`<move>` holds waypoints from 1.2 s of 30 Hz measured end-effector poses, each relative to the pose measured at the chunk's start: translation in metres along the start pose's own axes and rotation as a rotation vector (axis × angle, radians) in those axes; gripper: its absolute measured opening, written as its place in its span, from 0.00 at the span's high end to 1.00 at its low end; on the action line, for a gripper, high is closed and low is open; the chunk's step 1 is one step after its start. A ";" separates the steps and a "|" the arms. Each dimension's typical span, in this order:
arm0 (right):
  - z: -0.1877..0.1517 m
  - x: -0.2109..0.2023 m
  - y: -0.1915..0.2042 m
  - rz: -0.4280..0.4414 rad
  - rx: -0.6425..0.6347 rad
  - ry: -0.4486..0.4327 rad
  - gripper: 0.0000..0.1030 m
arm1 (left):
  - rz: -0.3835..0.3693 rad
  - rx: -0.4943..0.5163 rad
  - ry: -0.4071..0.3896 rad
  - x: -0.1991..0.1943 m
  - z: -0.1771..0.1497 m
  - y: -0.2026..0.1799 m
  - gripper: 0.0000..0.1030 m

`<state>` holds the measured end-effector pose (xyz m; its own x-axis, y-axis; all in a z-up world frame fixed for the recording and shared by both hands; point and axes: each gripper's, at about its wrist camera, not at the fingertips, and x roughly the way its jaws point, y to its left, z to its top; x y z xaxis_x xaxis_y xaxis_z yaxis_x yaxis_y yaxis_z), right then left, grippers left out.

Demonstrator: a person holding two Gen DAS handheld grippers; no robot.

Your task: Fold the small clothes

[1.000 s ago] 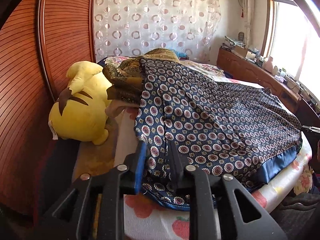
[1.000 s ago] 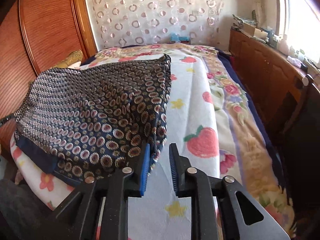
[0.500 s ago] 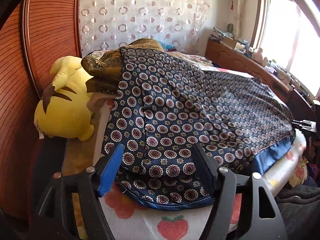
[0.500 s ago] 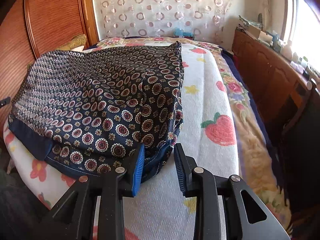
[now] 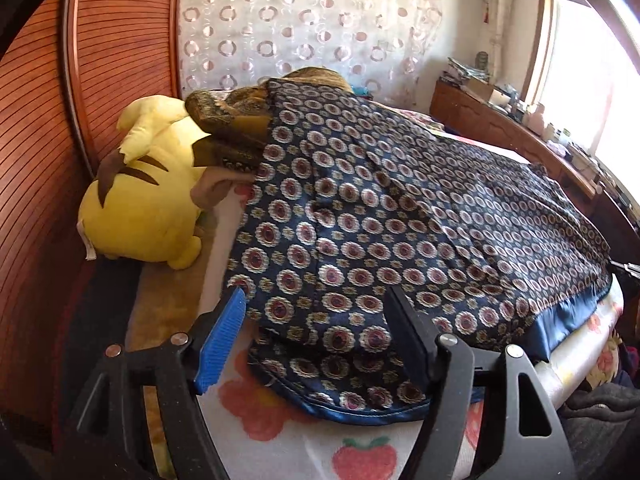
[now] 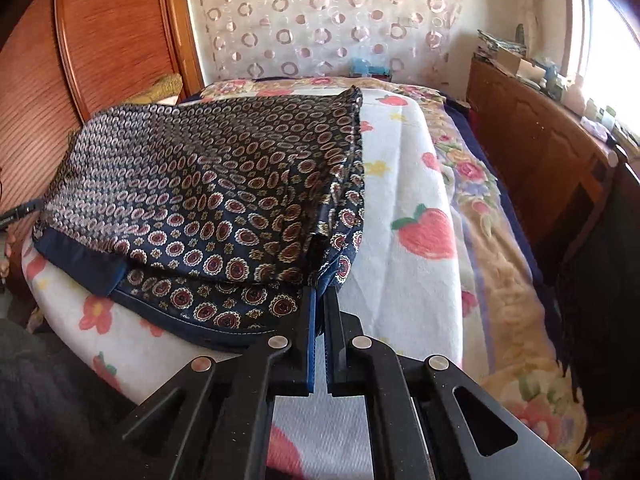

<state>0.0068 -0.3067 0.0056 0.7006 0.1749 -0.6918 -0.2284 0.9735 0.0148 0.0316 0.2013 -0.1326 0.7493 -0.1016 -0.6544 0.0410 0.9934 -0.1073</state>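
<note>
The right gripper point(image 6: 320, 300) is clenched on the near right corner of the navy patterned garment point(image 6: 208, 184); its fingers have just been closing, and the cloth edge is pinched between the pads. The left gripper point(image 5: 316, 320) stands released. Its fingers have just been opening and now straddle the near left corner of the garment point(image 5: 380, 240) without pressing it (the blue pad point(image 5: 220, 344) shows bare).

The garment lies flat on the bed point(image 6: 400, 208), on the strawberry-print blanket, directly ahead of both pairs of fingers. Its long axis appears to run across the bed, from one gripper to the other. The plain navy hem band point(image 5: 568, 316) lies along the near edge.

Judgement: the right corner is secured, the left is not. The coming move turns on the left fingers closing on the corner between them, so that both near corners can be carried away from the person over the far edge.

Beyond the garment lie a yellow plush toy point(image 5: 144, 208) and a bundle of brown patterned cloth point(image 5: 236, 120). No containers are in view.
</note>
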 end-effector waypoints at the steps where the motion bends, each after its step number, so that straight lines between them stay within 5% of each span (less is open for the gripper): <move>1: -0.001 -0.002 0.000 0.007 0.008 -0.008 0.97 | 0.005 -0.010 0.000 0.000 0.000 0.002 0.30; 16: 0.012 -0.012 0.027 -0.073 -0.077 -0.097 0.89 | 0.052 -0.042 0.023 0.004 -0.006 0.016 0.30; 23: 0.035 -0.006 0.058 -0.042 -0.103 -0.166 0.59 | 0.049 -0.045 0.041 0.005 -0.015 0.013 0.30; 36: 0.038 0.081 0.127 0.083 -0.200 -0.042 0.57 | 0.038 -0.040 0.051 0.007 -0.024 0.007 0.30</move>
<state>0.0602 -0.1636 -0.0213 0.7003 0.2637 -0.6634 -0.4135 0.9073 -0.0759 0.0212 0.2063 -0.1554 0.7151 -0.0670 -0.6958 -0.0142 0.9938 -0.1103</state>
